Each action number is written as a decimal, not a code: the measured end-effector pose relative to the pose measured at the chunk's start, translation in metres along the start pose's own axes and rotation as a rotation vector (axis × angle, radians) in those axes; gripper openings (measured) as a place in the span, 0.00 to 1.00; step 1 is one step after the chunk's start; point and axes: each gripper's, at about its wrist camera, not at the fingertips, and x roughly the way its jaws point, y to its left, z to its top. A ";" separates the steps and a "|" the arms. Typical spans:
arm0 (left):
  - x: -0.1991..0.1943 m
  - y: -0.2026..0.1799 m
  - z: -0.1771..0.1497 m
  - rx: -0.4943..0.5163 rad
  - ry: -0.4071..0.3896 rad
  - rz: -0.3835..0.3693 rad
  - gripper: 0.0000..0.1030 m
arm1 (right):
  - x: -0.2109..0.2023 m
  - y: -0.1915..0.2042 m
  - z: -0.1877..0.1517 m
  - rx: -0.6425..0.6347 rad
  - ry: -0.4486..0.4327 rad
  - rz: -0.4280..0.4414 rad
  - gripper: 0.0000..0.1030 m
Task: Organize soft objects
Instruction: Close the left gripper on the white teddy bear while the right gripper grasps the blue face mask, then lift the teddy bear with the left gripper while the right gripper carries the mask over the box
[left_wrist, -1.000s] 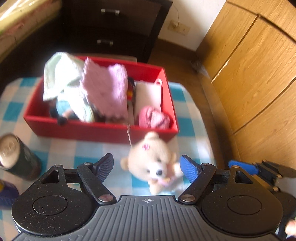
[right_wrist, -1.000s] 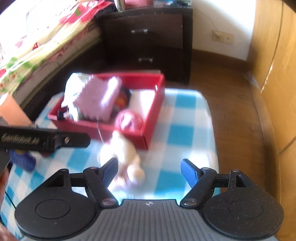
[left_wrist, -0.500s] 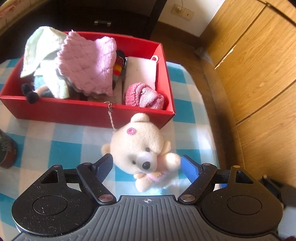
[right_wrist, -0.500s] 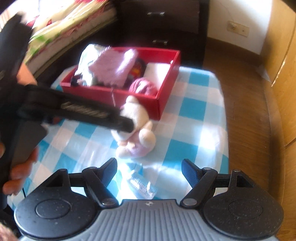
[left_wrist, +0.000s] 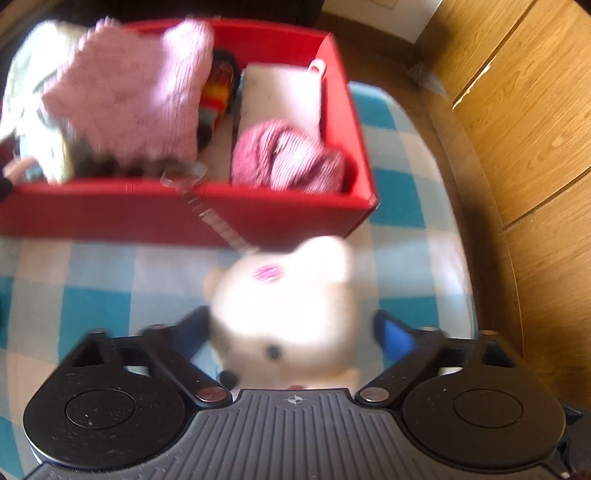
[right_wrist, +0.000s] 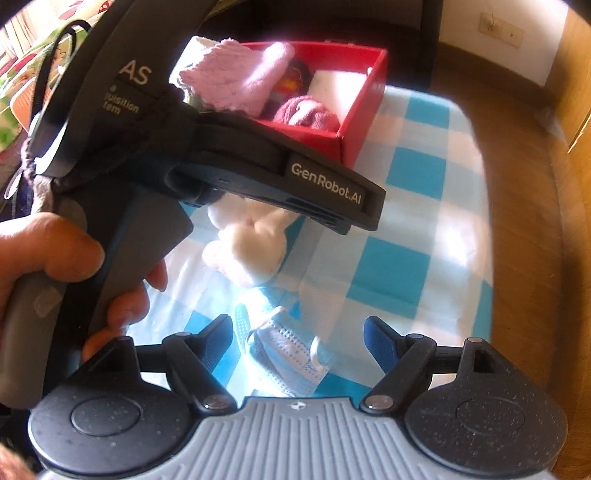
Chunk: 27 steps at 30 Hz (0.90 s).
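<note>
A cream teddy bear (left_wrist: 291, 306) lies on the checked cloth just in front of the red box (left_wrist: 258, 218). Its thin chain (left_wrist: 221, 225) hangs over the box's front wall. My left gripper (left_wrist: 293, 334) straddles the bear's head; its jaws are opening, and the blue pad (left_wrist: 391, 336) stands clear of the fur. In the right wrist view the left gripper's housing (right_wrist: 258, 166) covers the upper part of the bear (right_wrist: 255, 243). My right gripper (right_wrist: 301, 341) is open over a light blue face mask (right_wrist: 284, 354) lying flat on the cloth.
The box holds a pink knit (left_wrist: 133, 96), a dark pink knitted piece (left_wrist: 288, 158), a white item (left_wrist: 280, 92) and a pale cloth (left_wrist: 26, 92). Wooden cabinet doors (left_wrist: 517, 129) stand close on the right. A hand (right_wrist: 48, 251) grips the left handle.
The left gripper has come down over the bear, which now sits between its fingers. The right gripper has sunk toward the cloth, and the face mask has come between its fingers.
</note>
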 end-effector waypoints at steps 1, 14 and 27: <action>-0.002 0.001 -0.002 0.006 -0.004 -0.005 0.76 | 0.002 0.001 -0.001 -0.007 0.005 -0.008 0.55; -0.028 0.007 -0.018 0.020 0.014 -0.042 0.65 | 0.020 0.006 -0.012 -0.033 0.101 -0.024 0.34; -0.070 0.039 -0.016 -0.044 -0.048 -0.093 0.65 | 0.016 0.010 -0.004 0.007 0.062 0.025 0.15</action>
